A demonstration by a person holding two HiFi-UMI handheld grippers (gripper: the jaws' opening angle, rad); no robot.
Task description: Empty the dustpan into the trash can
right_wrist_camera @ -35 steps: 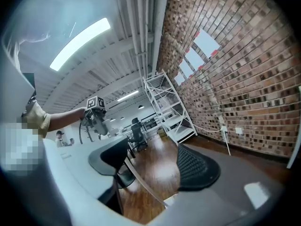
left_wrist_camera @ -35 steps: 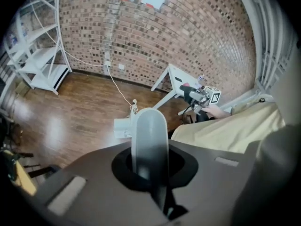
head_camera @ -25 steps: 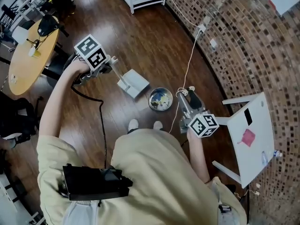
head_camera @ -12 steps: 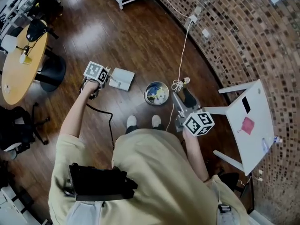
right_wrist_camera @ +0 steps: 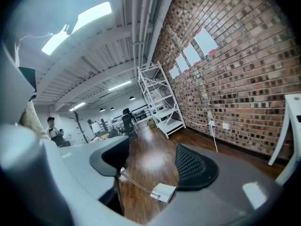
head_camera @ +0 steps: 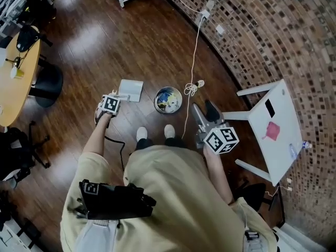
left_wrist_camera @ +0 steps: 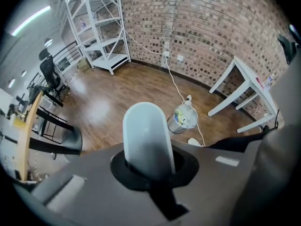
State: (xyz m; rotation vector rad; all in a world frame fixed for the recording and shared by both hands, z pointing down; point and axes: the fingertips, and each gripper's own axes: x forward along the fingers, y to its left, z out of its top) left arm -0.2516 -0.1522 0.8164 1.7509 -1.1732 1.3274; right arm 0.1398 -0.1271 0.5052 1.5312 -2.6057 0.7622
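Left gripper: our left gripper [head_camera: 118, 96] is low by the floor and points steeply down. Its jaws are clamped together on the dustpan's white handle [left_wrist_camera: 145, 135].
Dustpan: the white dustpan [head_camera: 130, 90] is down at the wooden floor [head_camera: 131, 41], just beyond the left gripper and left of the trash can. We cannot tell whether it rests on the boards.
Trash can: the small round metal trash can [head_camera: 168, 100] stands upright on the floor, just ahead of our shoes [head_camera: 142, 134]. It holds mixed litter with blue and yellow bits. It is near the dustpan but apart from it.
Right gripper: our right gripper [head_camera: 203, 111] hovers to the right of the trash can, pointing roughly level. Its jaws stand apart with nothing between the pads; through the gap we see only floor and the dustpan farther off.
Cable: a white cable [head_camera: 193, 62] runs from the brick wall [head_camera: 262, 35] across the floor, with a coil just right of the trash can.
Right side: a white table [head_camera: 282, 156] stands by the wall, carrying a pink item [head_camera: 272, 131] and a dark one [head_camera: 269, 108].
Left side: a round wooden table [head_camera: 10, 98] stands at the far left, and a white shelf unit [left_wrist_camera: 101, 27] at the far wall.
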